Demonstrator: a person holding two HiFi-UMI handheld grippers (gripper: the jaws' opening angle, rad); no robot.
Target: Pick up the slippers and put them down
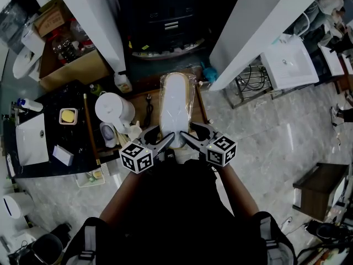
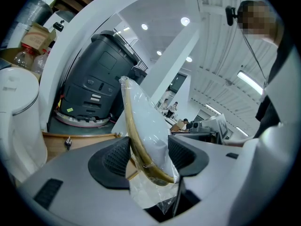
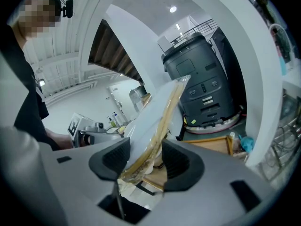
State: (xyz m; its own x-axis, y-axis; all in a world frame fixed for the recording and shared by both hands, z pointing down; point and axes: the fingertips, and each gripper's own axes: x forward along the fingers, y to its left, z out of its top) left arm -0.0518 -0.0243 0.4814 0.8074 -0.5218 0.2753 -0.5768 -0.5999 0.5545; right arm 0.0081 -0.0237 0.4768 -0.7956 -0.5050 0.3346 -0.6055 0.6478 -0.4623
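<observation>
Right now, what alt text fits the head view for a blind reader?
Seen from above, the left claw and right claw each grip the near end of bagged white slippers over a wooden table. A white kettle stands left of them.

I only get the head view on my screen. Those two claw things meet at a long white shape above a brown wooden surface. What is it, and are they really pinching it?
Observer: The left gripper view shows white slippers wrapped in clear plastic film, with a tan sole edge that your view barely hints at.
Operator: And the pinching?
Observer: Yes. The left gripper has its ribbed pads closed on the slippers, one on each side.
Operator: The other claw too?
Observer: The right gripper grips the same end. Its view shows the slippers crossing slantwise between its pads.
</observation>
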